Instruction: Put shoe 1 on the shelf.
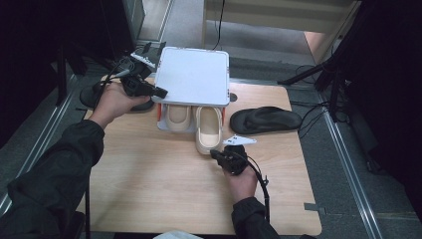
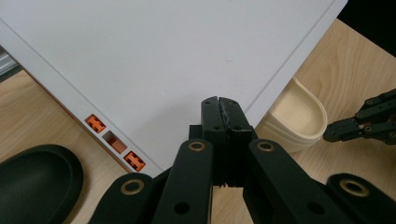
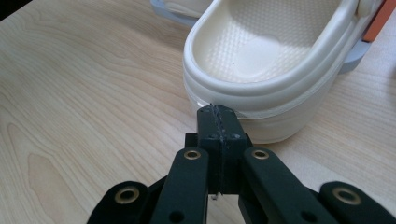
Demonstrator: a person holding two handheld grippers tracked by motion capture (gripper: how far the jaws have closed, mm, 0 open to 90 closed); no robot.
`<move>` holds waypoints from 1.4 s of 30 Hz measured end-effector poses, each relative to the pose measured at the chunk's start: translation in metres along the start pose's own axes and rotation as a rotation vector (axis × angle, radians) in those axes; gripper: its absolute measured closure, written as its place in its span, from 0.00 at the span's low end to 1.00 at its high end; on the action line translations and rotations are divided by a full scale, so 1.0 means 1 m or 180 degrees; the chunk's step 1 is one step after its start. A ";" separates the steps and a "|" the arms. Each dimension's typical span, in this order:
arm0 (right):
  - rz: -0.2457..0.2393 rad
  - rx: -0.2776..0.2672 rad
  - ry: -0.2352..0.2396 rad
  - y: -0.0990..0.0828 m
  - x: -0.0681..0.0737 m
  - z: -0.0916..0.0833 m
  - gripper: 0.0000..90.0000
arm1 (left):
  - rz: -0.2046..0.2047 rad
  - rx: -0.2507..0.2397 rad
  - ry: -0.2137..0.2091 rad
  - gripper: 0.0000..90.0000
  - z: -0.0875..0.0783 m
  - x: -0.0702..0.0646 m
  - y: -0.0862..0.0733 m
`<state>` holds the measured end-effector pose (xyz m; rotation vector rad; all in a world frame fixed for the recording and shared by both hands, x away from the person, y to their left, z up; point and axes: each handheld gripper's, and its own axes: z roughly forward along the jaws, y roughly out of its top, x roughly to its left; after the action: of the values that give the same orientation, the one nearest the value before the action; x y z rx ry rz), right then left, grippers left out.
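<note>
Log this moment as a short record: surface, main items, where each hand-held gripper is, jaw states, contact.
surface: wooden table
rack: white shoe rack with flat top and orange fittings
shoes: two cream clogs; left clog tucked under the rack top, right clog with its heel sticking out
other: black slipper to the right of the rack
left hand-held gripper: jaws shut, tip at the rack top's corner
right hand-held gripper: jaws shut, tip at the protruding clog's heel
contact: touching or just short, cannot tell

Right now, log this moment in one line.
left tool: shut, on white rack top | right tool: shut, at cream clog heel | black sandal: beside rack
</note>
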<state>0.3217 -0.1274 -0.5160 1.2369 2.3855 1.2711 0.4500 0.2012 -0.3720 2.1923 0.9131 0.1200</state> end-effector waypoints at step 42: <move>0.0238 -0.0036 -0.0116 0.057 -0.023 0.059 1.00 | 0.0010 -0.0030 0.0018 1.00 0.001 -0.002 0.000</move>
<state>0.3995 -0.0917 -0.5147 1.3460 2.3243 1.2697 0.4492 0.1996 -0.3724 2.1857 0.9104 0.1320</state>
